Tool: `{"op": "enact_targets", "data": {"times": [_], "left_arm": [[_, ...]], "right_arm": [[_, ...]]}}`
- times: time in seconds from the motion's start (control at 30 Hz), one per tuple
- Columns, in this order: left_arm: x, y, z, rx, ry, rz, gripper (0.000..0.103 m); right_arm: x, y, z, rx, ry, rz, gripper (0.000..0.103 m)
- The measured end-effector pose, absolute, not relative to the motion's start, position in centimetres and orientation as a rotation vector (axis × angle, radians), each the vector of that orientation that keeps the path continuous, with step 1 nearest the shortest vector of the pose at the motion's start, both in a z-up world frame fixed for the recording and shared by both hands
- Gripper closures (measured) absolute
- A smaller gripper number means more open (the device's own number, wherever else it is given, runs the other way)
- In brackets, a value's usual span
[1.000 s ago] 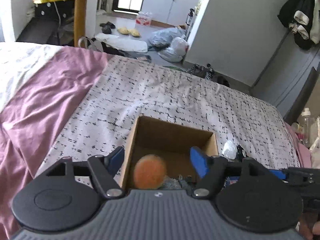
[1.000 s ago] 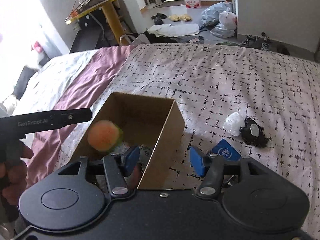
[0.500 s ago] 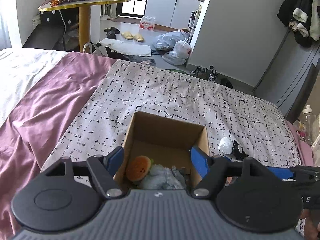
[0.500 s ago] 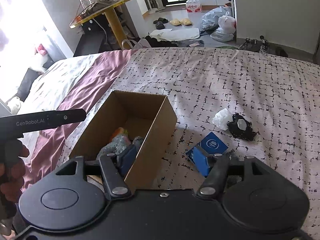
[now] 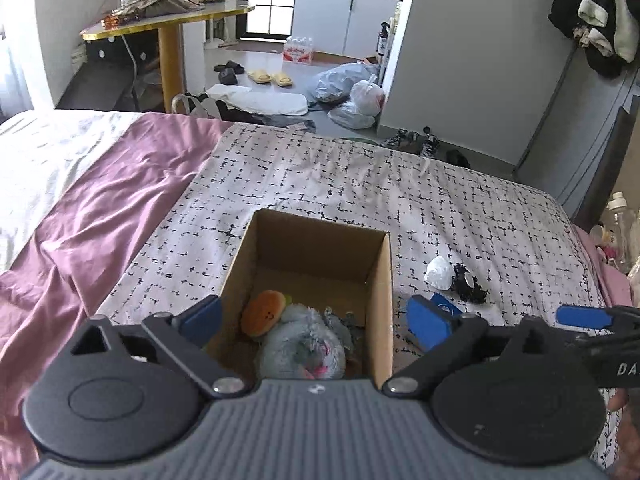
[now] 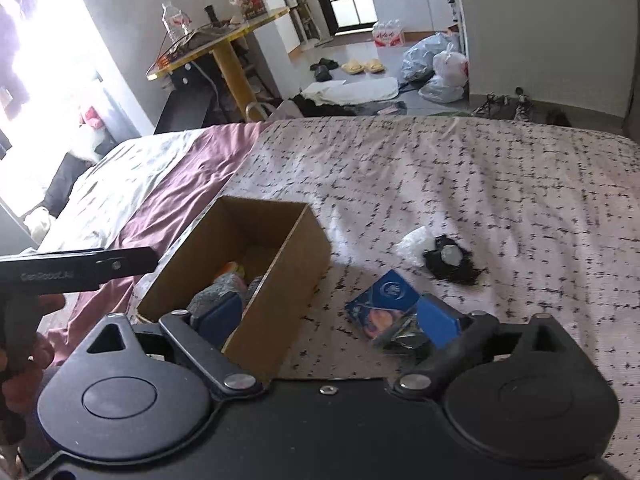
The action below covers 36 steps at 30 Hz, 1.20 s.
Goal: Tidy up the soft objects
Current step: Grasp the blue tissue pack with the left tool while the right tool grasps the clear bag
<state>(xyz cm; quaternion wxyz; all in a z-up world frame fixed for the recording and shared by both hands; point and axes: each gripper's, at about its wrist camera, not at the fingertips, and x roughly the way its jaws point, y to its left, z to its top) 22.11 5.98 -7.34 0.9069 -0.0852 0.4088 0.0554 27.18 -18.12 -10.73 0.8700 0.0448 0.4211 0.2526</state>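
An open cardboard box (image 5: 380, 276) (image 6: 280, 300) stands on the patterned bedspread. Inside lie an orange burger-like plush (image 5: 263, 313) (image 6: 230, 269) and a grey fluffy plush (image 5: 302, 350) (image 6: 218, 294). My left gripper (image 5: 314, 320) is open and empty above the box's near end. My right gripper (image 6: 330, 318) is open and empty, straddling the box's right wall. A blue packet (image 6: 382, 300) (image 5: 446, 307), a white soft lump (image 5: 439, 274) (image 6: 412, 240) and a black fuzzy item (image 5: 468, 284) (image 6: 452, 262) lie right of the box.
A purple sheet (image 5: 92, 216) and a white cover (image 5: 36, 156) lie left of the box. The bed's far edge (image 5: 360, 140) drops to a floor with bags, slippers and shoes. A yellow table (image 5: 168, 28) stands at the back left.
The orange plush fell from above the box to rest inside beside the grey plush. Both grippers have pulled back and up, so the box looks smaller and farther.
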Motion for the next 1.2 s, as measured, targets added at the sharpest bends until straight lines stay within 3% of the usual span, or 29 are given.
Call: {"op": "enact_targets", "data": {"times": [0.27,1.0,1.2], "left_arm": [[21.3,3.9,-7.3,-0.182,0.858,0.102,0.000],[20.9,-2.9,-7.5,-0.224,0.832,0.049,0.000],[21.1,-4.8,-9.0,-0.211,0.867,0.047,0.000]], "right_arm": [[27.0,-21.2,-10.8,0.117,0.840,0.501,0.000],[27.1,-27.4,-11.3,0.172,0.791,0.501,0.000],[27.8,-28.9,-14.7,0.286,0.825,0.470,0.003]]}}
